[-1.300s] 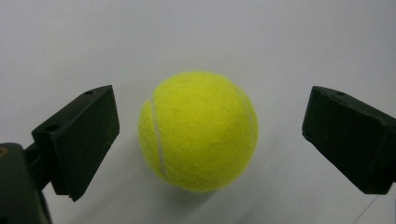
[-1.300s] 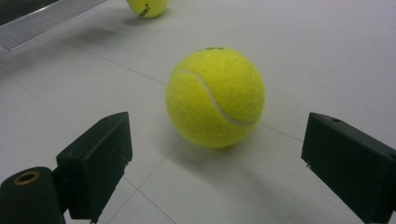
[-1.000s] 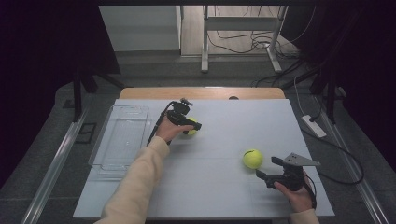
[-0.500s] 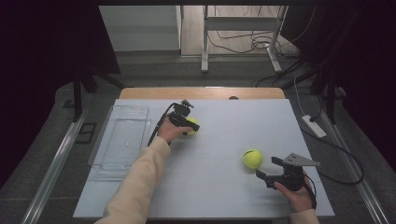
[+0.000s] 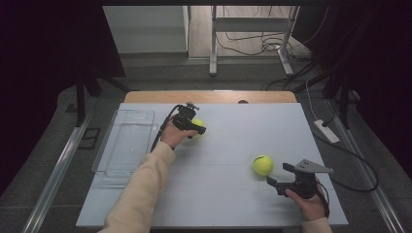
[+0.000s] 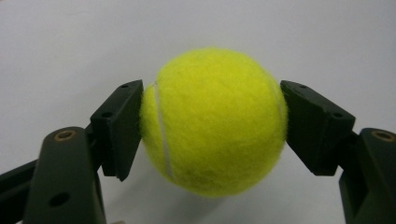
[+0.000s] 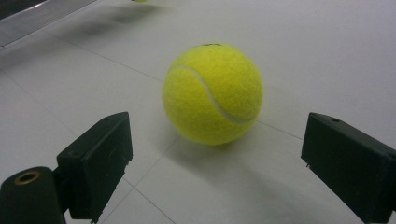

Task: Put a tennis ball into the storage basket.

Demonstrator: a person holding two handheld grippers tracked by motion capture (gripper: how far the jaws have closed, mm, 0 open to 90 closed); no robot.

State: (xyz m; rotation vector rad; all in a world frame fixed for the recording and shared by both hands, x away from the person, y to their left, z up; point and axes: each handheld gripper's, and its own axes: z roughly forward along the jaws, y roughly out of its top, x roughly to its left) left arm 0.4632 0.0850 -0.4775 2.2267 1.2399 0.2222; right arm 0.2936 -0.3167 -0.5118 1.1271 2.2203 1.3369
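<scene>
Left gripper [image 6: 212, 126] first: its two black jaws sit pressed against opposite sides of a fuzzy yellow-green tennis ball [image 6: 212, 121], so I read it as closed on that ball, at the far left part of the pale grey table top [image 5: 233, 194], just beside the clear plastic tray [image 5: 125, 145]. From my seat I cannot tell whether the ball is lifted or resting; a soft shadow lies under it. My right gripper [image 7: 215, 172] is wide open and holds nothing, its jaws standing either side of a second felt tennis ball [image 7: 212, 93] that rests on the table a little ahead of them, apart from both. To do this grasp well, I judge I should keep the left squeeze centred across the ball's widest part, since a round felt ball can squirt out if pinched off-centre, and lift it gently. The held ball looks clean and bright, its nap slightly fuzzy at the edges, with one pale curved seam running down its left side near the left jaw; it shows no visible denting.
</scene>
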